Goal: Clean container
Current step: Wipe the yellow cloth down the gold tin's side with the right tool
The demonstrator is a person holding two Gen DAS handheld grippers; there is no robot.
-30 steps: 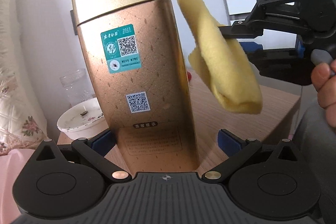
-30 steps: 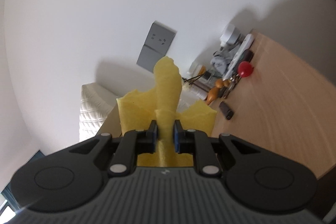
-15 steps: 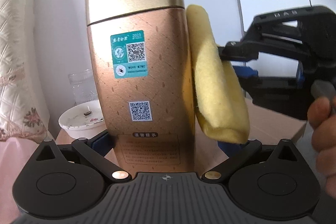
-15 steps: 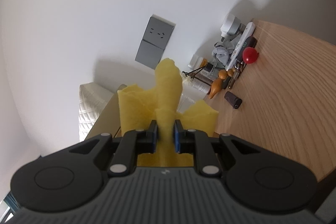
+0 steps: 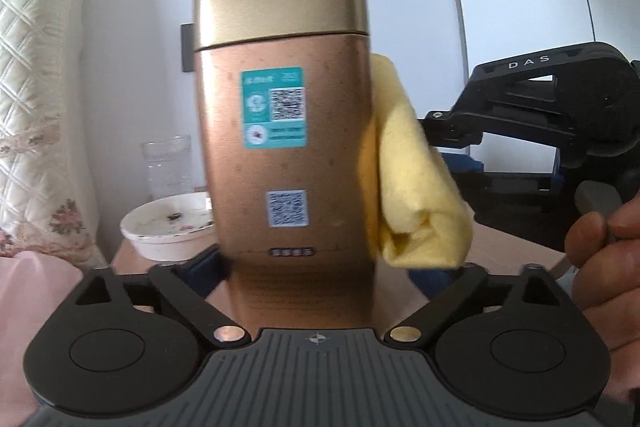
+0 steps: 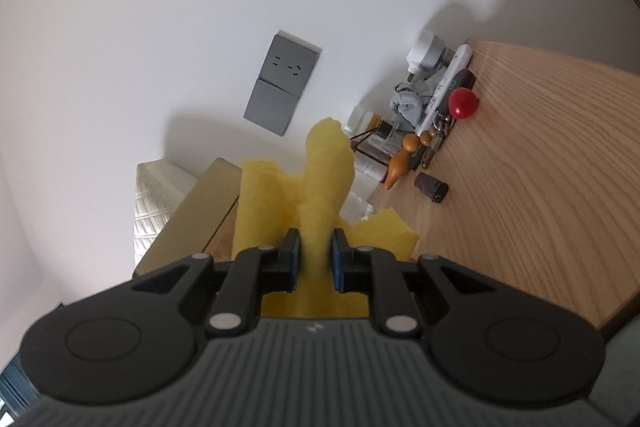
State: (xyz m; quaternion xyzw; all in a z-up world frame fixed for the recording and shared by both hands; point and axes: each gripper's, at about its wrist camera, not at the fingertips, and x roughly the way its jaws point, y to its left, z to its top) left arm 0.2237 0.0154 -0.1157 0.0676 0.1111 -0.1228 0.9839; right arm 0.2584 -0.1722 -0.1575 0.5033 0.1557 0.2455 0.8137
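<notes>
A tall gold tin container (image 5: 288, 147) with a gold lid and teal sticker stands upright in my left gripper (image 5: 316, 267), which is shut on its lower part and holds it above the wooden table. My right gripper (image 6: 314, 257) is shut on a folded yellow cloth (image 6: 320, 187). In the left wrist view the cloth (image 5: 416, 195) presses against the container's right side, with the right gripper (image 5: 540, 131) behind it. In the right wrist view the container's gold edge (image 6: 192, 211) shows left of the cloth.
A white dish (image 5: 168, 227) and a clear glass (image 5: 170, 167) sit at the table's back left beside a quilted pillow (image 5: 36, 107). Small clutter, a red ball (image 6: 462, 103) and a dark cylinder (image 6: 430, 187) line the wooden table (image 6: 540, 187) along the wall. A wall socket (image 6: 282, 83) is above.
The cloth came from apart on the right onto the container's right side and slid down it. The container turned upright and shifted right in the left wrist view.
</notes>
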